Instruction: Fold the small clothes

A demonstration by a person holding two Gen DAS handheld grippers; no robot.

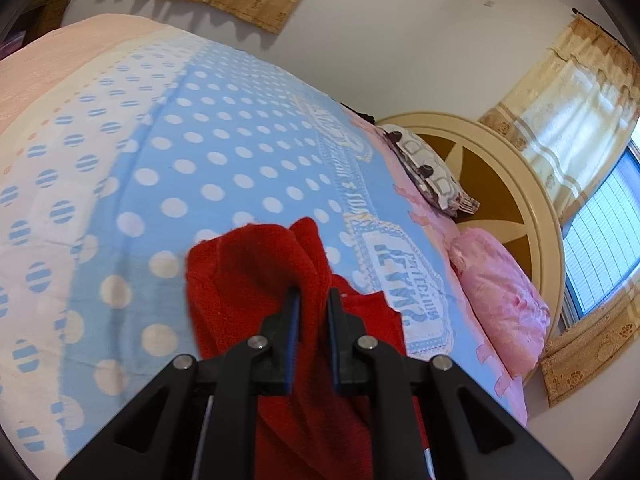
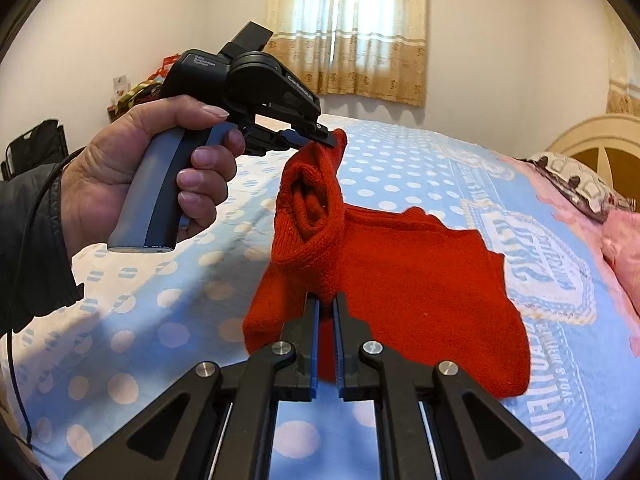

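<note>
Left wrist view: the left gripper (image 1: 314,300) has its jaws clenched on a bunched fold of the red sweater (image 1: 248,276), lifted above the blanket (image 1: 224,136).

Right wrist view: the right gripper (image 2: 326,304) pinches the sweater's (image 2: 420,280) near edge; the rest lies on the blanket (image 2: 400,168) beyond the jaws.

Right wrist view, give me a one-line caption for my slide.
Both grippers, left gripper and right gripper, pinch a red knit garment above a polka-dot blanket.
</note>
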